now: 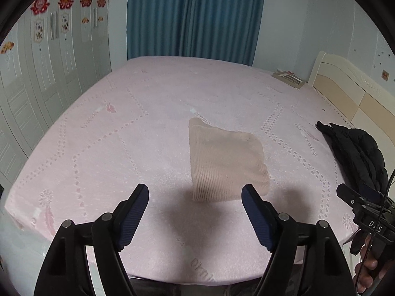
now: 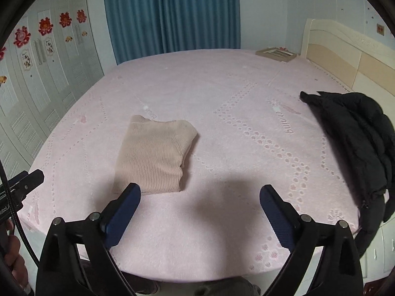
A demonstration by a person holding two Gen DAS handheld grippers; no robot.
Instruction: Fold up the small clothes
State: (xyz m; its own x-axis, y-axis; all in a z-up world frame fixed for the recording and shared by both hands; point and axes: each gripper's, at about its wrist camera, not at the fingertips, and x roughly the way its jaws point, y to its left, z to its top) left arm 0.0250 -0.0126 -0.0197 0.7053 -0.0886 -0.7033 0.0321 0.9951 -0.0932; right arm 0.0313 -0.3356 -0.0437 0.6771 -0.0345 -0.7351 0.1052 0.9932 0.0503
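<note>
- Folded beige knit top (image 2: pixel 155 155) lies flat on the pink bedspread (image 2: pixel 222 93), near the bed's front edge
- Left tool (image 1: pixel 195 197) and right tool (image 2: pixel 200 194) both hang above the bed, jaws spread wide, nothing between them
- Black padded jacket (image 2: pixel 358 143) at the right edge
- Teal curtain (image 2: pixel 172 12) behind; cream headboard (image 2: pixel 345 54) to the right

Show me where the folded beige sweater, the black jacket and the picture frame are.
folded beige sweater (image 2: pixel 153 155), right wrist view, middle of its ribbed top layer.
black jacket (image 2: pixel 358 135), right wrist view, middle of its puffy body.
picture frame (image 2: pixel 276 54), right wrist view, centre of the frame.
</note>
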